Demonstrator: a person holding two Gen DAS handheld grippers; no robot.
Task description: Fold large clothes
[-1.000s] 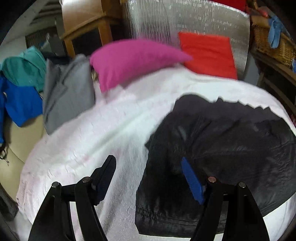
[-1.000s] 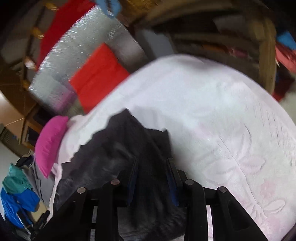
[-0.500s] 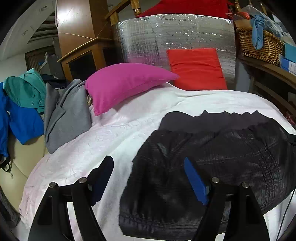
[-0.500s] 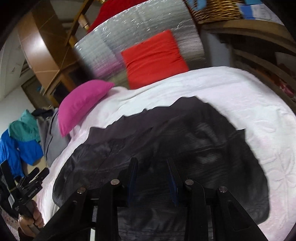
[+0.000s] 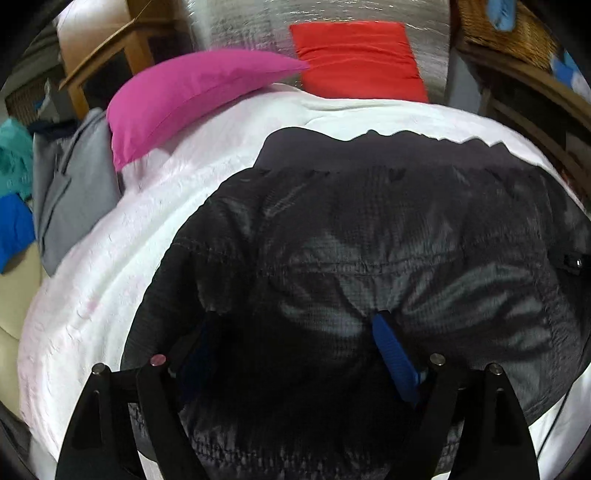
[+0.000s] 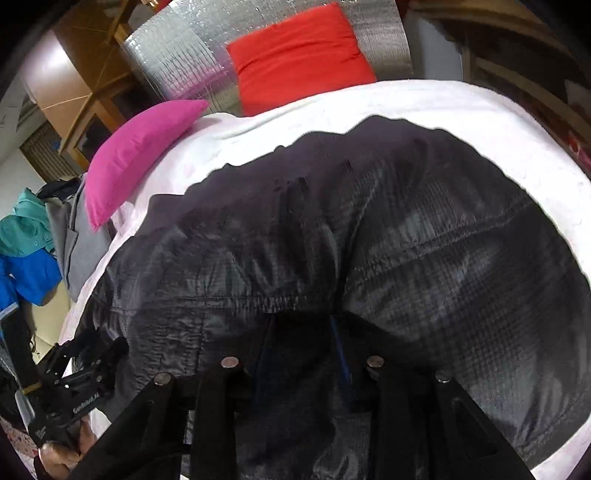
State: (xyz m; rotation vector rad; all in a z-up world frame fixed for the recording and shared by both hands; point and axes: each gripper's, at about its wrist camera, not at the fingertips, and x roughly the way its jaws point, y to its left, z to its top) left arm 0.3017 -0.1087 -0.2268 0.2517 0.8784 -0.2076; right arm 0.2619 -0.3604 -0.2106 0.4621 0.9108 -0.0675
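A large black shiny jacket (image 5: 388,236) lies spread on a white bedspread (image 5: 122,236); it also shows in the right wrist view (image 6: 369,236). My left gripper (image 5: 295,343) is open, low over the jacket's near edge, its fingers straddling the fabric. Its right finger's blue pad (image 5: 391,354) presses against a fold. My right gripper (image 6: 301,343) is shut on a bunch of the jacket's fabric at its near hem. The left gripper's body and the hand holding it show at the lower left of the right wrist view (image 6: 74,387).
A pink pillow (image 5: 192,96) and a red cushion (image 5: 358,59) lie at the bed's head against a silver panel (image 5: 325,18). Grey (image 5: 74,184), teal and blue clothes (image 6: 26,254) hang at the left. Wooden shelves with a basket (image 5: 517,55) stand at the right.
Both grippers have dropped closer to the jacket. The left gripper has moved right, from beside the jacket's edge to over it. The right gripper stays shut on the fabric.
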